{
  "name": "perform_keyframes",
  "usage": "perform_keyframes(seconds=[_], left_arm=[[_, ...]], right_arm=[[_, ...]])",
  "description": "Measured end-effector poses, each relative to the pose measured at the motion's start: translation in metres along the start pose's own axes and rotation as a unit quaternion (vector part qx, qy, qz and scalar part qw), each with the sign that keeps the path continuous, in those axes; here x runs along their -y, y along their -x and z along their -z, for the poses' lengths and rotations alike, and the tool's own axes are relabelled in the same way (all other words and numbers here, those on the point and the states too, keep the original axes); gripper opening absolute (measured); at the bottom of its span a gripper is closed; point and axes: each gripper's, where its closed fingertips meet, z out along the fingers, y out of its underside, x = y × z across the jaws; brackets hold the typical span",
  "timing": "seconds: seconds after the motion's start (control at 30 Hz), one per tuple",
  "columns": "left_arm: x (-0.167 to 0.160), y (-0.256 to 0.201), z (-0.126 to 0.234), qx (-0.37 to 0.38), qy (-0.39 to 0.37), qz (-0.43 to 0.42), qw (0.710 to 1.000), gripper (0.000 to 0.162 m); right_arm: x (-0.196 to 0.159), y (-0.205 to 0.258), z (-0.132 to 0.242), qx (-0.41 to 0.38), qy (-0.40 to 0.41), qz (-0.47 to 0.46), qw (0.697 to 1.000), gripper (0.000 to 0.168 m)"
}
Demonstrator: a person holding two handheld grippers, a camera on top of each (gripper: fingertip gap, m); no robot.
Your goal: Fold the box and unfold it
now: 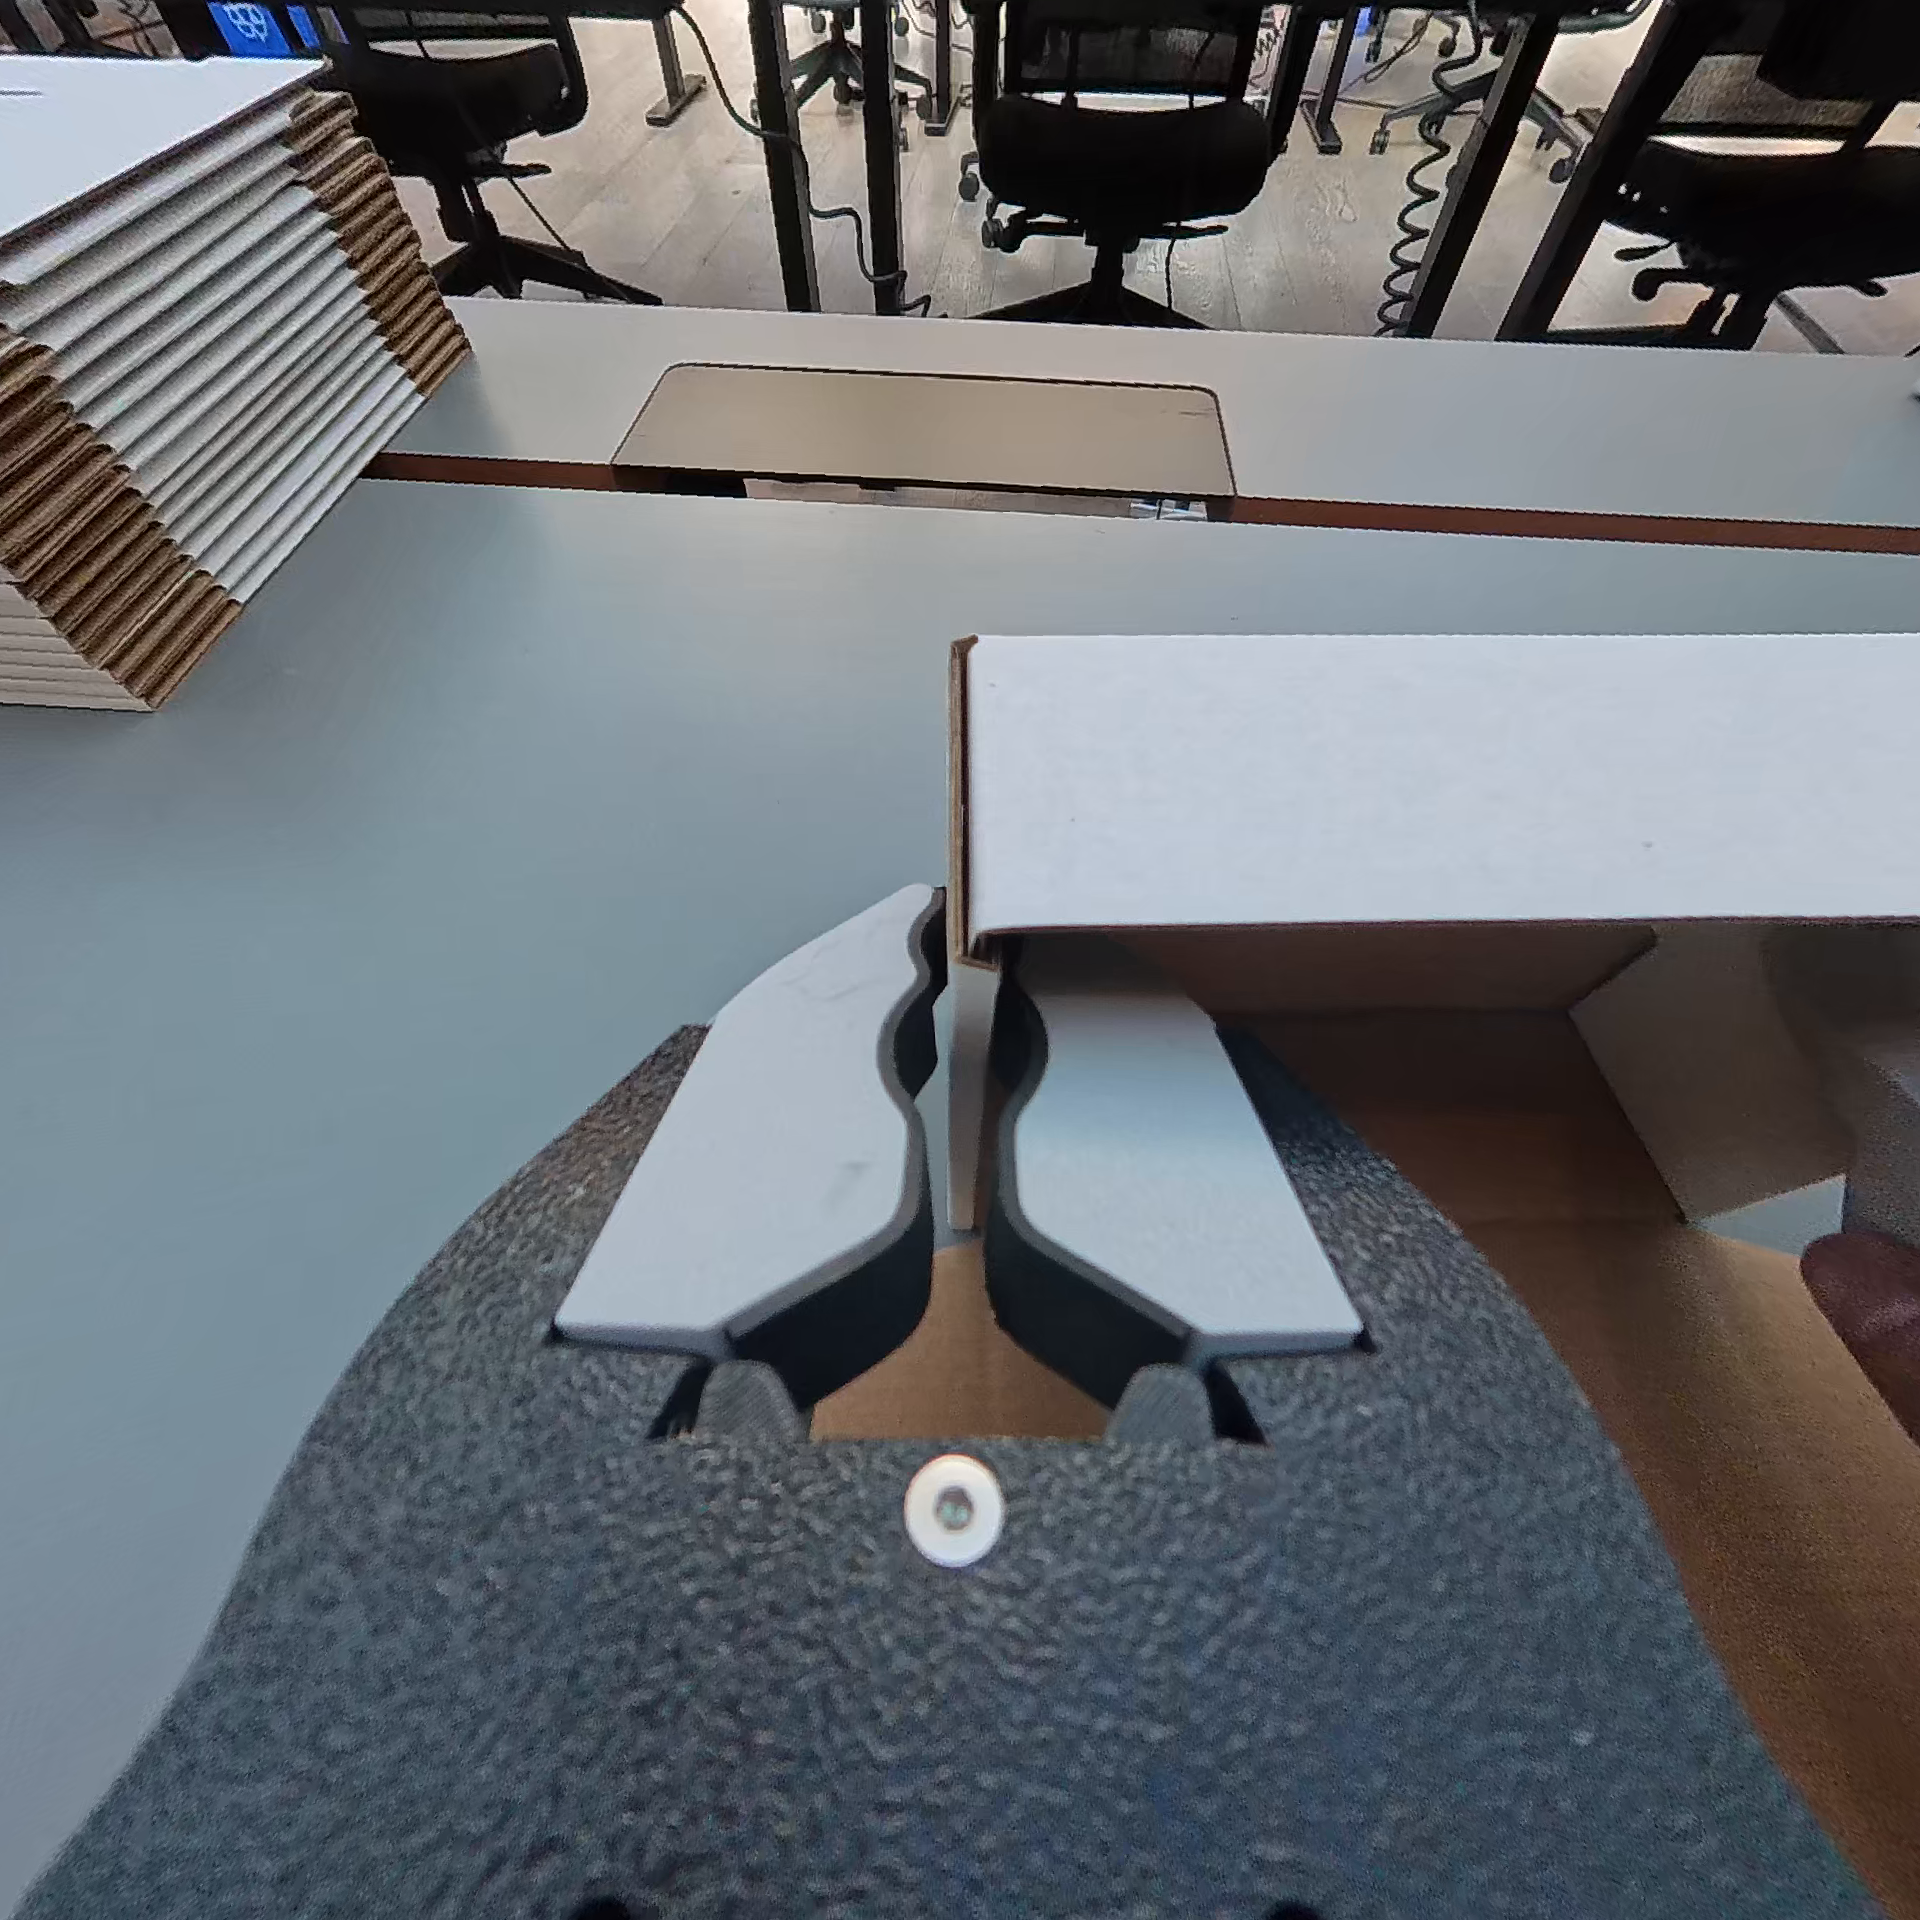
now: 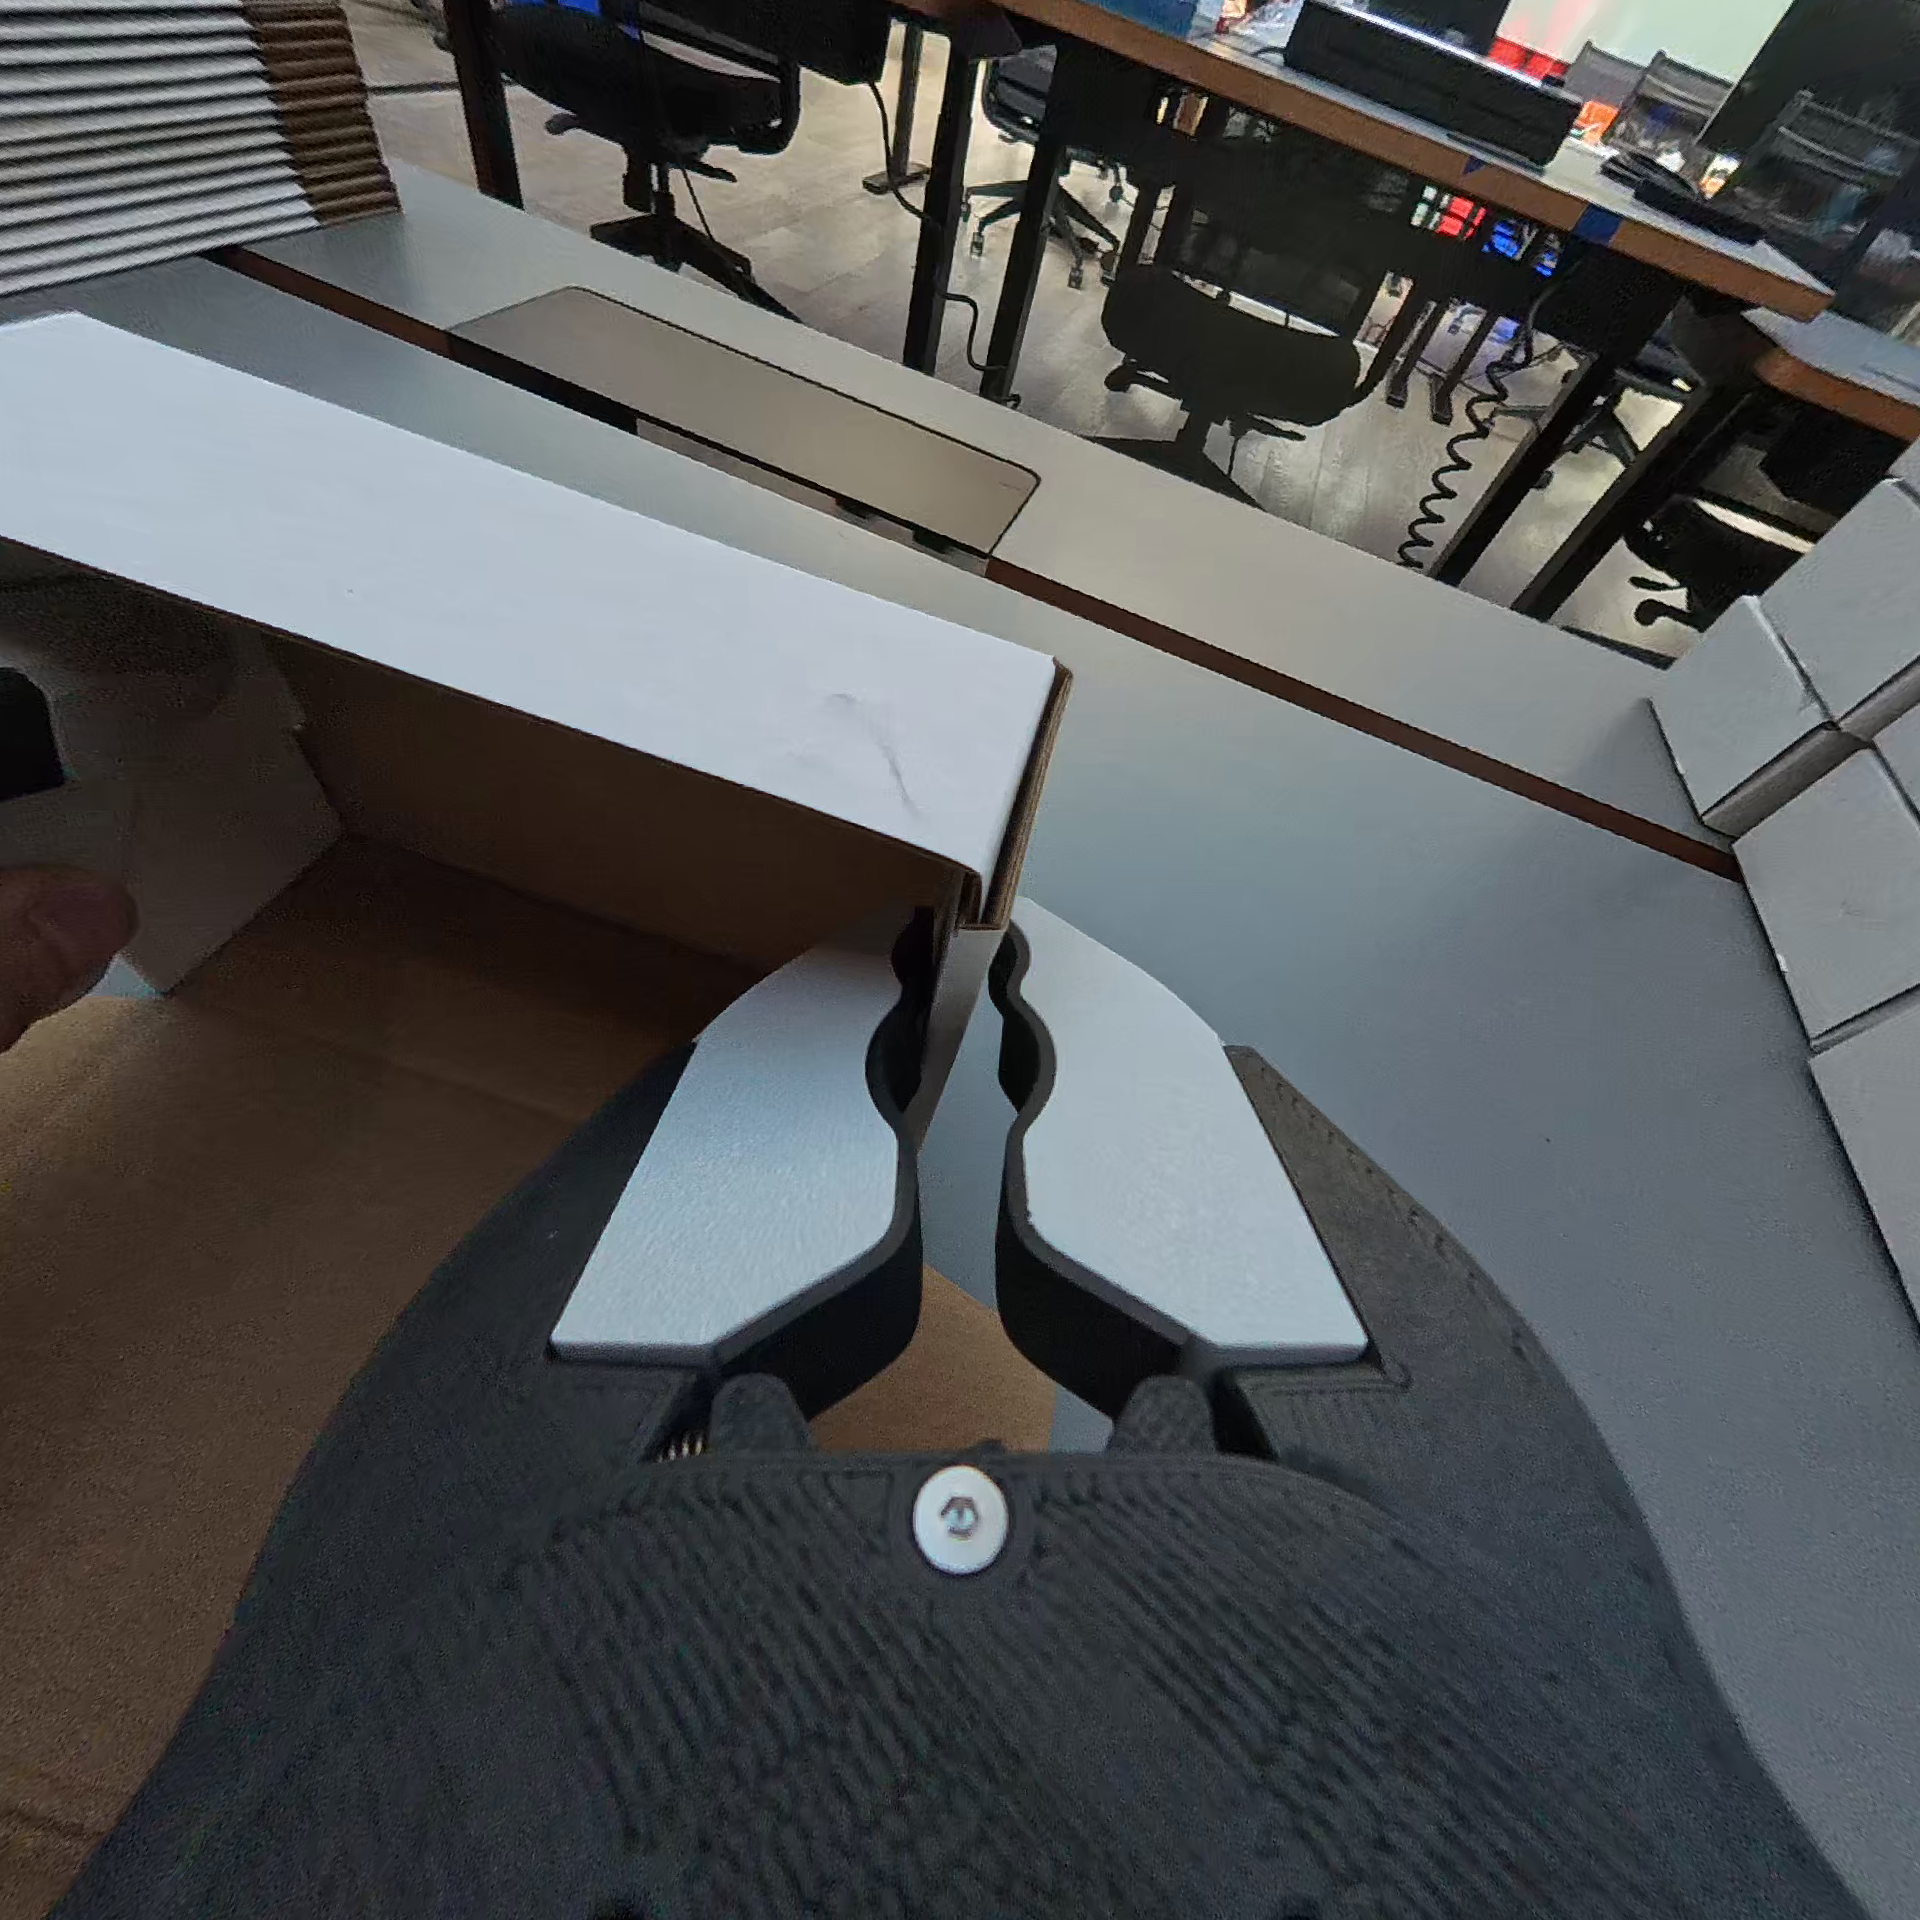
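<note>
Closest in, the left gripper [image 1: 971, 935] is pinched onto the left side wall of the box [image 1: 1434, 779], that thin white panel standing upright between its fingers. Same story opposite: the right gripper [image 2: 961, 940] is clamped on the right side wall of the box [image 2: 540, 582], fingers hugging the board's edge. The box sits on the grey table [image 1: 468, 831] between the two, brown floor exposed, white top flap folded over towards the cameras. Left of the box the tabletop is bare out to the stack of flat cartons [image 1: 197, 416] at the far left corner. Only the right wrist view shows the folded white boxes [image 2: 1829, 790] piled at the right edge, leaving a bare lane of table [image 2: 1403, 935] beside the gripper. Further back, a cable hatch [image 1: 925, 431], then office chairs [image 1: 1117, 156] and desks.
</note>
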Motion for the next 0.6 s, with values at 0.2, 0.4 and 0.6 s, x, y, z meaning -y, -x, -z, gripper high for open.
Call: perform_keyframes(seconds=[0.2,0.4,0.6], left_arm=[[0.01,0.014,-0.001,-0.007,-0.002,0.022,1.0,0.005],[0.073,0.027,0.006,-0.056,0.002,-0.097,0.994,0.005],[0.096,0.009,0.014,-0.174,0.112,-0.288,0.935,0.005]], right_arm=[[0.045,0.009,0.034,0.109,-0.045,0.003,0.993,0.054],[0.1,-0.027,0.097,0.199,-0.145,-0.072,0.967,0.077],[0.078,-0.065,0.112,0.196,-0.164,-0.102,0.961,0.08]])
